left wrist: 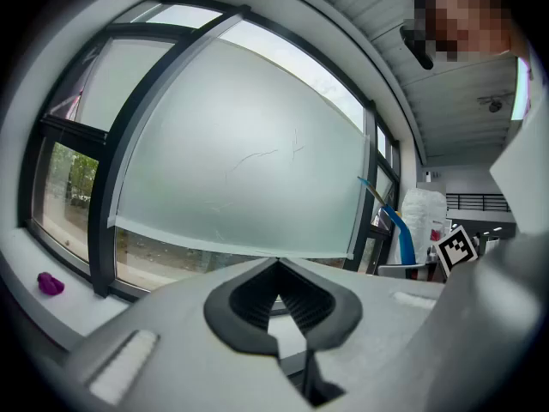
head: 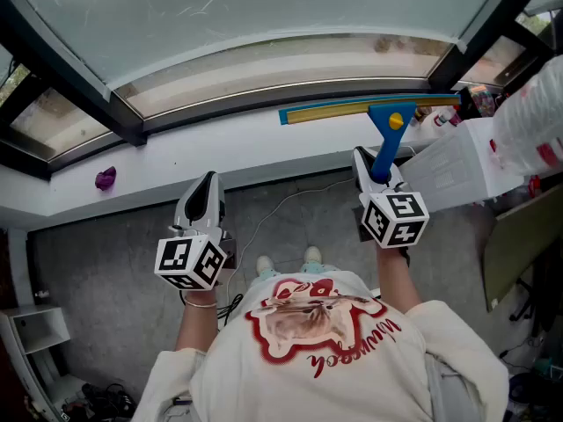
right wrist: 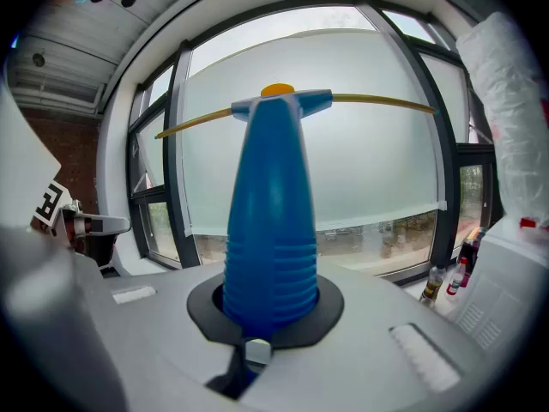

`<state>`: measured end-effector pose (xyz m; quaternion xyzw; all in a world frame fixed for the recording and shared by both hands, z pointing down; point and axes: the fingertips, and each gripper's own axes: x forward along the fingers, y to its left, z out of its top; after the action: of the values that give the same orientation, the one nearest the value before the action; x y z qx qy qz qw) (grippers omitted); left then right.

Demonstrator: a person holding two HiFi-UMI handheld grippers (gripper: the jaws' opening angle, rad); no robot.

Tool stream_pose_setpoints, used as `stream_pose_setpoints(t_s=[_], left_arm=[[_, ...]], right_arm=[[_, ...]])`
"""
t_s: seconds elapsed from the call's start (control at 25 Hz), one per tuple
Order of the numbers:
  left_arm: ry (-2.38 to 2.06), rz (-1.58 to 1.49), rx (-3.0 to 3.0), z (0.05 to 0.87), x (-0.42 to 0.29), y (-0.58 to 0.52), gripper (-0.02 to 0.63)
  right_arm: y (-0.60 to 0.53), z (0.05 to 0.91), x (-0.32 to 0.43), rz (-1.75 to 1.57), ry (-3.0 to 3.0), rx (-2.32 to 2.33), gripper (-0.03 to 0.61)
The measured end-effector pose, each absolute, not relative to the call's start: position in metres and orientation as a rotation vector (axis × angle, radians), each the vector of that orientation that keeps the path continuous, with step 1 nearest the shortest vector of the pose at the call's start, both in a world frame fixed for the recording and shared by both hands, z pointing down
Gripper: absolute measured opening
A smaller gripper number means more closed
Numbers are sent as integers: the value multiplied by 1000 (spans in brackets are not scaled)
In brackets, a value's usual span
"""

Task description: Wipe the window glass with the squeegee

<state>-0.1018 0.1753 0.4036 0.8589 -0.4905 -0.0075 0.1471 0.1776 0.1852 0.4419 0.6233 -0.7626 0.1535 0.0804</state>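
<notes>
The squeegee has a blue handle [head: 384, 143] and a long blue-and-yellow blade [head: 352, 109] lying across the bottom of the frosted window glass [head: 264, 16]. My right gripper [head: 373, 172] is shut on the handle's lower end. In the right gripper view the handle [right wrist: 273, 221] rises straight out of the right gripper [right wrist: 270, 316], with the blade [right wrist: 377, 101] level in front of the window glass [right wrist: 369, 170]. My left gripper [head: 204, 202] hangs lower left, below the sill, shut and empty. The left gripper [left wrist: 279, 297] faces the window glass [left wrist: 240, 170], with the squeegee [left wrist: 396, 226] at its right.
A small purple object [head: 106, 178] lies on the white sill [head: 220, 148] at the left. Bottles [head: 444, 117], a white box [head: 449, 170] and a white plastic bag [head: 532, 121] crowd the right end. Dark window frames [head: 123, 117] border the pane. A cable [head: 264, 222] runs across the floor.
</notes>
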Motion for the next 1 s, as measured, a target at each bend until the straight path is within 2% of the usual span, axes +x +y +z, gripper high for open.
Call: stream_pose_setpoints(t_s=[0.6, 1.0], left_arm=[[-1407, -6, 2488, 404, -93, 175, 0], [-1404, 31, 2504, 407, -60, 174, 0]], right_arm=[[187, 441, 188, 464, -2287, 1894, 26], [187, 442, 217, 458, -2292, 1907, 28]])
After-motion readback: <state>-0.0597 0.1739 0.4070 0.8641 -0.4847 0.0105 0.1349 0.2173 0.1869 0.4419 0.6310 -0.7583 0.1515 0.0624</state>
